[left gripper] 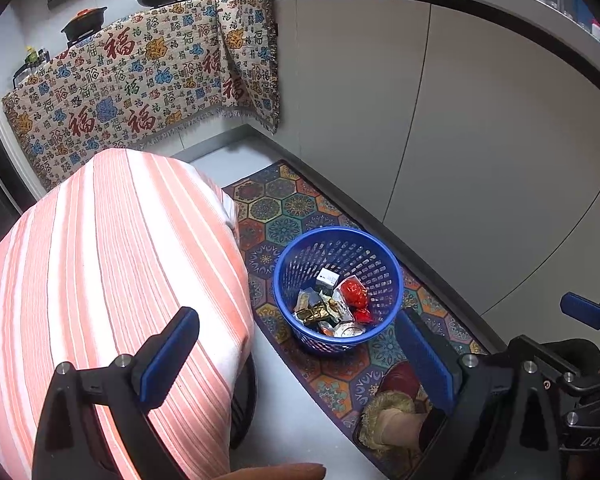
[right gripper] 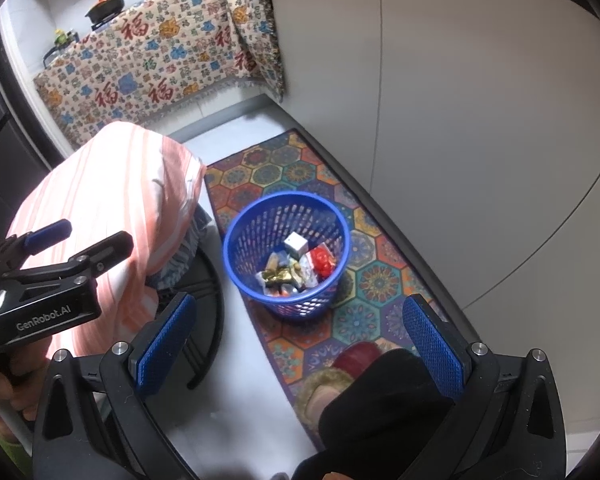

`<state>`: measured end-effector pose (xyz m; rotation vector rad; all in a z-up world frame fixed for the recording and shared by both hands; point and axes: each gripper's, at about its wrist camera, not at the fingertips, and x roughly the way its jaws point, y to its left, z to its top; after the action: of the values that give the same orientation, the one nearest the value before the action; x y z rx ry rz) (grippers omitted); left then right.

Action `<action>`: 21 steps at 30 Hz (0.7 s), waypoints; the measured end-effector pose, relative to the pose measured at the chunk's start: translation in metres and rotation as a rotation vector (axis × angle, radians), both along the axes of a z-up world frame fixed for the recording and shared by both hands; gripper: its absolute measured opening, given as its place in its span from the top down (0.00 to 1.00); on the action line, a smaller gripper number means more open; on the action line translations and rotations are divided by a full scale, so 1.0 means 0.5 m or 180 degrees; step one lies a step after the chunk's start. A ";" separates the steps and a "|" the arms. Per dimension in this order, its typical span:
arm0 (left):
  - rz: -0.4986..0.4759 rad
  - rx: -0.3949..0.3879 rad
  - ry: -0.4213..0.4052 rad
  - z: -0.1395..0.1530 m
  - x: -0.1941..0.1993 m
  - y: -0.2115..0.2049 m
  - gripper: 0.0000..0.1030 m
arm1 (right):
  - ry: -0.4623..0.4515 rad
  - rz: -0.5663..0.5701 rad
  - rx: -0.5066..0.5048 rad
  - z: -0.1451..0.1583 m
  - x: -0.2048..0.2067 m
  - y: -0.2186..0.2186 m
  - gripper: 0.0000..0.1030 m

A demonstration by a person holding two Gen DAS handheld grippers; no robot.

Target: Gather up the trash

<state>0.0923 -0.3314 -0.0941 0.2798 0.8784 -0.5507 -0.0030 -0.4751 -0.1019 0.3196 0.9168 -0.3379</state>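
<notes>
Both tongs, left tongs (left gripper: 300,354) and right tongs (right gripper: 300,340), are hanging apart, empty, above blue basket (right gripper: 236,240) on rug (right gripper: 380,280); wrappers (right gripper: 296,266) are lying inside. Collection seemingly finishing; next needs locating remaining trash.

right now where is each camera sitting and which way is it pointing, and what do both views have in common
Left wrist: sits on the left gripper, held high, looking down at the blue basket of wrappers on the patterned mat, beside the striped cloth; the right gripper and a slippered foot show.
Right wrist: sits on the right gripper, looking down at the same basket; the left gripper and a dark trouser leg show.
Shared: basket, mat, striped cloth, the printed cloth over the stove counter, and the grey cabinets.
</notes>
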 end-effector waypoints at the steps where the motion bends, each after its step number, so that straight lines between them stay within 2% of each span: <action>1: 0.0002 0.0001 0.0003 -0.001 0.000 -0.001 0.03 | 0.0004 0.0003 0.0003 -0.001 0.000 0.000 0.00; 21: -0.0001 0.0008 0.0012 -0.002 0.000 0.002 0.03 | 0.0054 0.0044 -0.0032 -0.005 0.005 0.007 0.00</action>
<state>0.0925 -0.3304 -0.0954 0.2813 0.8826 -0.5508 -0.0007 -0.4717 -0.1046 0.3015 0.9331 -0.3329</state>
